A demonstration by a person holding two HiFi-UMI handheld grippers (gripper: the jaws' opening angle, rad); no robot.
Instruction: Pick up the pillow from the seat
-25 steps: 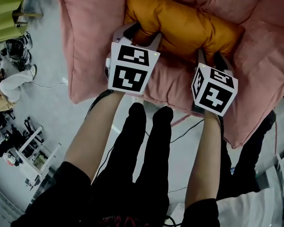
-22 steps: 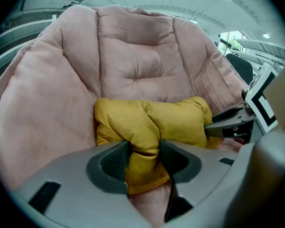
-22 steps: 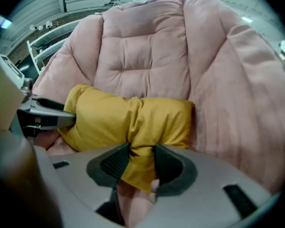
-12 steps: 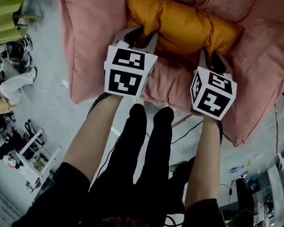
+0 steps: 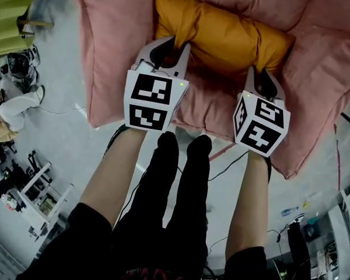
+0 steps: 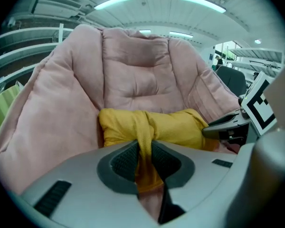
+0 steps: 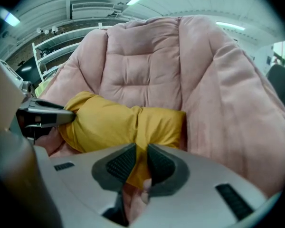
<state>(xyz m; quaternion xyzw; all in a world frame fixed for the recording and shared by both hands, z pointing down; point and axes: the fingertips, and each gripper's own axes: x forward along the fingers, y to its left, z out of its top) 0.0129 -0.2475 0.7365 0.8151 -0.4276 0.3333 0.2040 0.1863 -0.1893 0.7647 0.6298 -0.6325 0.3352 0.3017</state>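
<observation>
Closing since a second ago, left hand-held gripper (image 5: 174,44) and right hand-held gripper (image 5: 262,74) each pinch thin folds of the yellow pillow (image 5: 221,34) lying across the pink seat (image 5: 114,57); such shallow bites may slip when lifted.

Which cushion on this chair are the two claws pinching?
The small yellow pillow lying across the seat, not the big pink chair cushions around it. The left claw and right claw have just closed on its fabric.
</observation>
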